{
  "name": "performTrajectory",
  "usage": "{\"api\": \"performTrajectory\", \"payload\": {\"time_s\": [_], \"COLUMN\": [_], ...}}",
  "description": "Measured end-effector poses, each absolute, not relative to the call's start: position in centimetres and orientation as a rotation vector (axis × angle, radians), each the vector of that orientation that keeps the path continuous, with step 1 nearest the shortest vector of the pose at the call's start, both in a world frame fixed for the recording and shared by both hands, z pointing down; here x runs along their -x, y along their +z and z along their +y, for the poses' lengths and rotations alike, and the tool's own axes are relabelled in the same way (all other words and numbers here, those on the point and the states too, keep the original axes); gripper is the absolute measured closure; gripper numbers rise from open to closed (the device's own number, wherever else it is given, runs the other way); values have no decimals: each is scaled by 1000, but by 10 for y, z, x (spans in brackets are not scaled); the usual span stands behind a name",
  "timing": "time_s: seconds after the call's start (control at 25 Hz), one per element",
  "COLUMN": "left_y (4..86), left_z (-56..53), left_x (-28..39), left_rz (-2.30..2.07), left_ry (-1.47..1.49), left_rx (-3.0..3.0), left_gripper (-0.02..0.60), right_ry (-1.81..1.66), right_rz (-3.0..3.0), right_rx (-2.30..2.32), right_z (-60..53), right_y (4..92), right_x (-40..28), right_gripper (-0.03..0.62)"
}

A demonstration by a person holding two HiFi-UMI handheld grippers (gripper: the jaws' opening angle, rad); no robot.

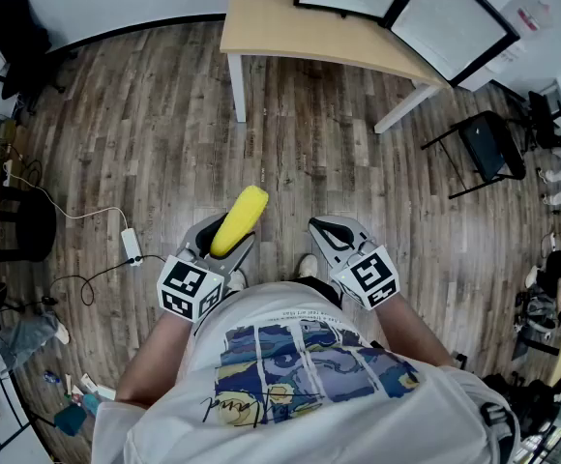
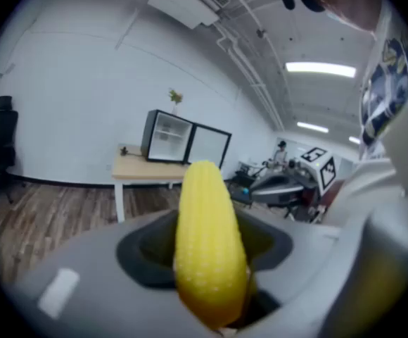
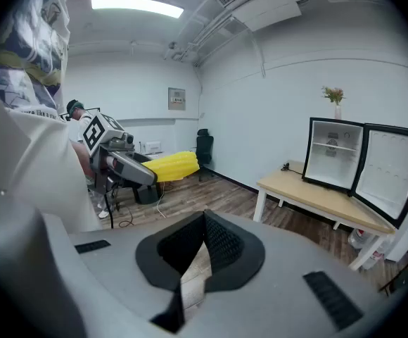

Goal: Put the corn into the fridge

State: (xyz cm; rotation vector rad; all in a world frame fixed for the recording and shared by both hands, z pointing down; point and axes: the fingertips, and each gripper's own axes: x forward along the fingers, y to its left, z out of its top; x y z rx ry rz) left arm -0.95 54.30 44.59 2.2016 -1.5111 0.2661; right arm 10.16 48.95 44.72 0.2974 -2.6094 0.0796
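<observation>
A: Left gripper (image 1: 224, 245), state of jaws?
B: Clamped on corn (image 1: 240, 219), pads at its thick lower end, most of the cob projecting beyond the tips. Right gripper (image 1: 331, 235): tips closed together, nothing between.
A: Handling?
B: Judged light and stiff. Bumpy kernel rows, so fair purchase. Rounded and tapered, so liable to swivel or slide out forward. Best hold: across thick end or middle.
A: Location and heading?
B: Centre of head view, above floor (image 1: 164, 133). Long axis lower left to upper right, blunt tip leading toward table (image 1: 300, 37) at top of frame. In left gripper view, upright at centre, tip just below fridge (image 2: 169, 138). Fridge on table, door open, well apart from corn.
</observation>
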Motion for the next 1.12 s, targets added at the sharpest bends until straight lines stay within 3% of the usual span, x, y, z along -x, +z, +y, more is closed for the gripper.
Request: {"api": "performTrajectory", "payload": {"time_s": [0.28,0.52,0.8,0.92,1.04,1.12], "left_y": [461,475,463,452,446,444], "left_z": [576,552,468,423,378,350], "left_x": [60,69,56,56,58,61], "left_rz": [-1412,-1341,-1328,-1334,-1345,-1361], "left_ry": [316,302,305,328,356,369], "left_rx": [-2244,-2266,-2315,-2327,-2334,-2335], "left_gripper": [337,337,337,337,337,337], "right_ry": [161,192,233,229,226,210], "right_rz": [-2611,-2558,-2572,-2601,-2623,-2642], "right_rx": [-381,-453,-566,-560,-542,-538], "right_z": [528,523,433,383,339,313], "right_y": [451,455,460,453,450,448], "right_x": [-44,-45,-55,-47,-42,-39], "right_gripper": [583,583,575,511,514,553]}}
